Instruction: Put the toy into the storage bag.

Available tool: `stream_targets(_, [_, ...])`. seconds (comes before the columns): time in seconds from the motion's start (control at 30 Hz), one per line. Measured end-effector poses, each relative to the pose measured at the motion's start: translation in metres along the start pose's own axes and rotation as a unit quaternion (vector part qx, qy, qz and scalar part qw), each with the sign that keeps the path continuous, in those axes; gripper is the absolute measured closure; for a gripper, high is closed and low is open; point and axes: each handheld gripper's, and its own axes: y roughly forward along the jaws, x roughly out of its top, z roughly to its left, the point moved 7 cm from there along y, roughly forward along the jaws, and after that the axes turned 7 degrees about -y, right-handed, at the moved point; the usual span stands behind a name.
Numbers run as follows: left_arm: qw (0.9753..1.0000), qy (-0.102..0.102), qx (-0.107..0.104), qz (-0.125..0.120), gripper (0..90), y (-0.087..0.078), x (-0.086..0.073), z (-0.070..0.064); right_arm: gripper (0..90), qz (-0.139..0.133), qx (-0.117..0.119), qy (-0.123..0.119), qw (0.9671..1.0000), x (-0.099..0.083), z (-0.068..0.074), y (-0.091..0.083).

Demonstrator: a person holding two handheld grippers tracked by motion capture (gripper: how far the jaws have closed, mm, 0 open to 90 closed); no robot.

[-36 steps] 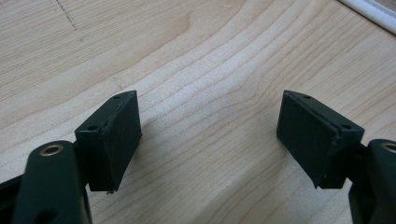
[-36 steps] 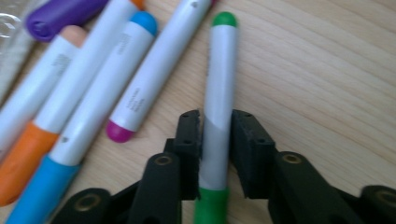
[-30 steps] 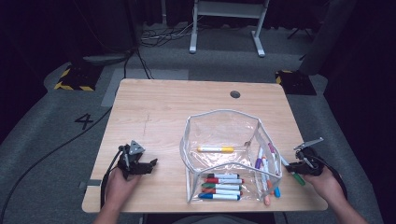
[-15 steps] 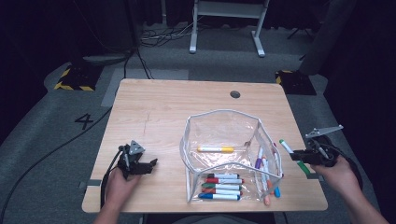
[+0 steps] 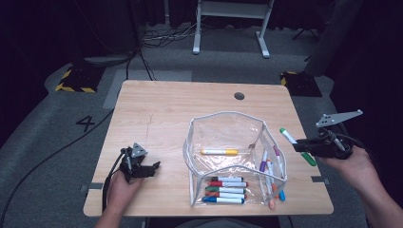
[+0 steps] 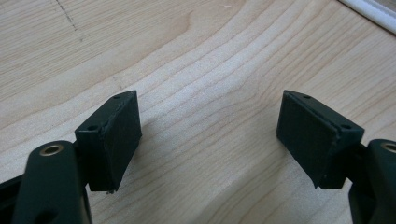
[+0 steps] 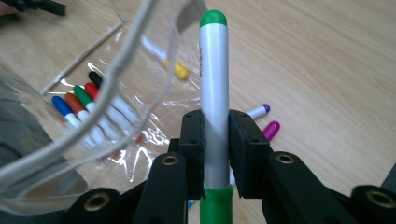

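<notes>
Markers lying everywhere near the clear plastic zip pouch with white trim (image 5: 228, 142), which is standing open on the light wooden worktop (image 5: 166, 109), right of centre. A yellow-capped marker (image 5: 218, 152) is lying inside it. A row of black, red, green, orange and blue markers (image 5: 227, 190) is sitting at the pouch's near side, and a few purple and pink markers (image 5: 271, 159) are bunched at its right wall, between the pouch and the right gripper.

Open room: the worktop's left half and far side are lying bare, with a round cable hole (image 5: 239, 96) near the far edge. The pouch is sitting close to the near and right edges.

Right gripper (image 5: 304, 146) is hovering over the right edge of the worktop, just beside the pouch, its fingers (image 7: 194, 140) clenching the white barrel of a green-capped white marker (image 7: 214, 88). The marker is pointing toward the pouch's rim, raised off the wood.

Left gripper (image 5: 151, 167) is resting low over the near left part of the worktop, well apart from the pouch. Its fingers (image 6: 114, 130) are spread wide, released, with bare wood between them.
</notes>
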Motion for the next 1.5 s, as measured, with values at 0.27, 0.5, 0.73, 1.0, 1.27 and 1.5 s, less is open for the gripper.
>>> stream_targets(0.27, [1.0, 0.0, 0.0, 0.001, 22.1, 0.0, 0.0, 0.0, 76.1, -0.011, 0.031, -0.046, 0.9984, 0.035, 0.025, -0.013])
stream_targets(0.5, [1.0, -0.001, 0.002, -0.001, 22.1, -0.001, -0.001, 0.0, 76.2, -0.007, 0.062, -0.082, 0.9947, 0.062, 0.047, -0.009])
stream_targets(0.73, [1.0, -0.001, 0.002, -0.001, 22.0, -0.001, -0.001, 0.0, 76.2, -0.001, 0.089, -0.108, 0.9901, 0.085, 0.061, 0.003])
stream_targets(1.0, [1.0, -0.003, 0.002, 0.001, 21.8, -0.001, -0.001, -0.001, 76.2, 0.012, 0.109, -0.135, 0.9848, 0.108, 0.079, 0.024])
stream_targets(1.27, [1.0, -0.002, 0.002, 0.001, 21.8, -0.001, -0.001, 0.0, 76.2, 0.04, 0.128, -0.153, 0.979, 0.122, 0.092, 0.05])
stream_targets(1.5, [1.0, -0.003, 0.002, 0.001, 21.8, -0.001, -0.001, -0.001, 76.2, 0.065, 0.145, -0.159, 0.9744, 0.123, 0.102, 0.076])
